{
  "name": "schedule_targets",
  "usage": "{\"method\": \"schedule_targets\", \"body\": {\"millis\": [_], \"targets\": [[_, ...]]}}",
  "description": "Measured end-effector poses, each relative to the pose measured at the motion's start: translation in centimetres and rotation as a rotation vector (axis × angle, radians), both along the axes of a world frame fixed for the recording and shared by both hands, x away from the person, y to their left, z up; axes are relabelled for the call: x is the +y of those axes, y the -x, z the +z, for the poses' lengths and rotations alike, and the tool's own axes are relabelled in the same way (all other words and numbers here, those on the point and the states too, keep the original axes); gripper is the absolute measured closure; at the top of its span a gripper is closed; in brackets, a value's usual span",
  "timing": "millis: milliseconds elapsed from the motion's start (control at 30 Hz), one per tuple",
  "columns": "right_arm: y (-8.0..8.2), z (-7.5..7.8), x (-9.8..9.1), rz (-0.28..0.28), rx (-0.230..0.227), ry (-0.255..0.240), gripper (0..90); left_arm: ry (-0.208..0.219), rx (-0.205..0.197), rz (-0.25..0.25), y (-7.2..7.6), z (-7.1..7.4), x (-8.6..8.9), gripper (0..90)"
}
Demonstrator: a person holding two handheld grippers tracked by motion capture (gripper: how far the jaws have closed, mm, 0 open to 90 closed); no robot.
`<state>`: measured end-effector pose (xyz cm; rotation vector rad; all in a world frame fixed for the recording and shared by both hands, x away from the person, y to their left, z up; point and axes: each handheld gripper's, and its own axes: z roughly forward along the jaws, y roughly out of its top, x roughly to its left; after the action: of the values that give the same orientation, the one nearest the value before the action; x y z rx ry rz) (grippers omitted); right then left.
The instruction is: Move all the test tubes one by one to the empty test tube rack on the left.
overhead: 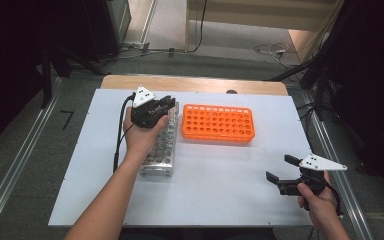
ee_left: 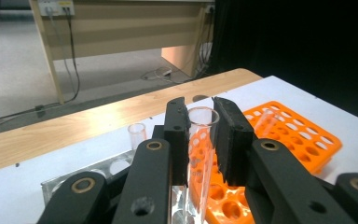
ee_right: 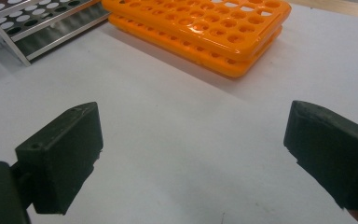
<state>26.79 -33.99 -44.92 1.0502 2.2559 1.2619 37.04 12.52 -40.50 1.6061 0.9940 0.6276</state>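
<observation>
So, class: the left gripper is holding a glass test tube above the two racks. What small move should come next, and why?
Probably carry the test tube sideways over an empty hole of the orange rack. The left gripper clamps it near its rim, its lower end between the metal rack and the orange one; another tube already leans there.

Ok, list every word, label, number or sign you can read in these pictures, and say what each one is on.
None can be read.
The orange rack and the metal rack show bare holes and no print.
The clear test tube clamped in the left gripper carries no marking.
The white board is blank.
The grey plate on the right gripper has only dark dots, no letters.
</observation>
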Motion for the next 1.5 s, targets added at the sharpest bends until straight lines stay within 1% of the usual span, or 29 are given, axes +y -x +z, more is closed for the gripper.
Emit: {"method": "schedule_targets", "body": {"millis": [167,333,367,500,533,667,733,800,900,967,1067,1100,1133,1200,1233,1267,1333,1367,1500], "targets": [[-0.1,-0.1,0.0,0.001,0.0,-0.001,3.1,-0.019,0.013,0.01,-0.4,-0.5,-0.2,75.9],[0.0,-0.1,0.2,0.004,0.003,0.0,3.1,-0.025,0.035,0.014,-0.5,-1.1,-0.4,75.9],[0.0,-0.1,0.2,0.004,0.002,0.001,3.1,-0.022,0.044,0.015,-0.5,-1.3,-0.4,75.9],[0.0,-0.1,0.2,0.005,0.002,0.0,3.1,-0.044,0.091,0.014,-0.5,-1.9,-0.6,75.8],[0.0,-0.1,0.2,0.005,0.003,-0.001,3.1,-0.053,0.094,0.016,-0.4,-2.1,-0.7,75.8],[-0.1,-0.2,0.2,0.006,0.007,0.0,3.1,-0.061,0.117,0.017,-0.4,-2.0,-0.7,75.6],[-0.1,-0.2,0.3,0.006,0.008,0.001,3.1,-0.073,0.127,0.021,-0.4,-2.1,-0.7,75.4],[-0.1,-0.3,0.4,0.009,0.007,0.005,3.1,-0.085,0.148,0.022,-0.4,-2.2,-0.7,75.2],[0.0,-0.3,0.5,0.015,0.008,0.005,3.1,-0.087,0.18,0.002,-0.5,-2.3,-0.7,73.5],[0.0,-0.3,0.5,0.015,0.008,0.008,3.1,-0.095,0.181,-0.006,-0.4,-2.3,-0.8,71.8],[-0.1,-0.4,0.6,0.017,0.012,0.008,3.1,-0.085,0.184,-0.014,-0.3,-2.1,-0.7,65.5],[-0.1,-0.4,0.7,0.018,0.011,0.008,3.2,-0.075,0.184,-0.018,-0.2,-2.0,-0.6,62.9],[-0.1,-0.4,0.7,0.019,0.011,0.007,3.2,-0.071,0.185,-0.017,-0.1,-1.9,-0.5,58.9],[-0.1,-0.4,0.8,0.021,0.014,0.002,3.1,-0.059,0.192,0.001,0.2,-1.7,-0.4,51.1],[-0.1,-0.3,0.9,0.021,0.019,-0.005,3.1,-0.035,0.194,-0.005,0.4,-1.7,-0.3,47.3],[-0.1,-0.3,0.9,0.025,0.022,-0.012,3.1,-0.021,0.193,-0.014,0.7,-1.6,-0.2,45.9],[-0.1,-0.2,1.1,0.03,0.018,-0.016,3.1,-0.002,0.186,-0.028,1.3,-1.5,-0.2,41.8],[-0.1,-0.2,1.2,0.031,0.019,-0.017,3.1,0.007,0.183,-0.04,1.6,-1.5,-0.2,38.8],[-0.2,0.0,1.8,0.04,0.018,-0.021,3.1,0.034,0.165,-0.058,2.9,-1.4,0.1,27.2]]}}
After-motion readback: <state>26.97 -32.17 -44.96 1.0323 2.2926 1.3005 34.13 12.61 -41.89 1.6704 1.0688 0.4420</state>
